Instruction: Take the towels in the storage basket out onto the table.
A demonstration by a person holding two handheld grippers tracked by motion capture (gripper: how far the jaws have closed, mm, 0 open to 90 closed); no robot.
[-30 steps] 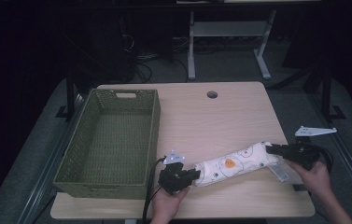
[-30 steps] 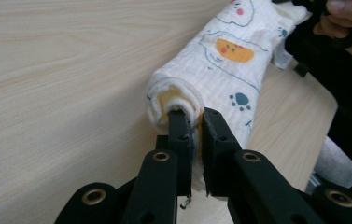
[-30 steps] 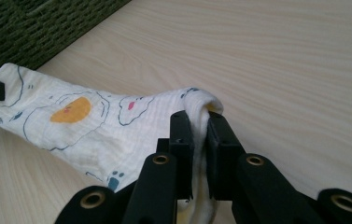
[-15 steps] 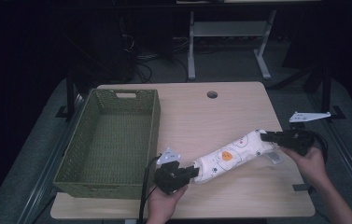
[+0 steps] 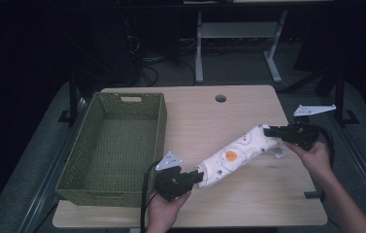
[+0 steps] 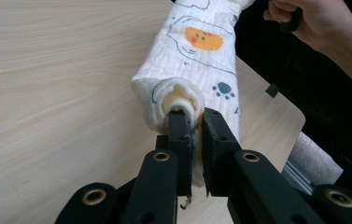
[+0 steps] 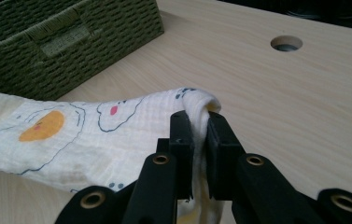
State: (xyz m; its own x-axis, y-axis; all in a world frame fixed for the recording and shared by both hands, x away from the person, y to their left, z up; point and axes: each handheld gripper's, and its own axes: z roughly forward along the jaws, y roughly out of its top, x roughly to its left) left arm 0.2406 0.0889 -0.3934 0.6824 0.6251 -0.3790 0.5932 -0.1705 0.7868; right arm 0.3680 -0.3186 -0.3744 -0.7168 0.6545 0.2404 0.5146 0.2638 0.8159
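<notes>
While I am watching from the high view, the rolled cloth (image 5: 234, 156) is stretching between my two grippers over the front right part of the table (image 5: 205, 116), running slantwise from near the front edge up toward the right edge. It is a white muslin roll printed with outlined animal shapes, an orange blob and a small blue paw mark.

My left gripper (image 5: 196, 178) is sitting near the front edge, just beside the front right corner of the green woven basket (image 5: 117, 141), and its jaws are clamping on the near end of the roll. In the left gripper view that gripper (image 6: 193, 122) is pinching the inner coil of the cloth (image 6: 197, 60) between its two pads, with fabric squeezed in the narrow gap. The other hand (image 6: 318, 23) is showing far off at the top right of that view.

My right gripper (image 5: 268, 131) is hovering near the right edge, its jaws biting the far end of the roll. In the right gripper view it (image 7: 200, 122) is gripping a folded hump of the cloth (image 7: 85, 135) tightly, and the basket (image 7: 47, 42) and the round cable hole (image 7: 286, 44) are lying beyond.

The basket is occupying the left side of the table, well apart from the cloth's upper end.
</notes>
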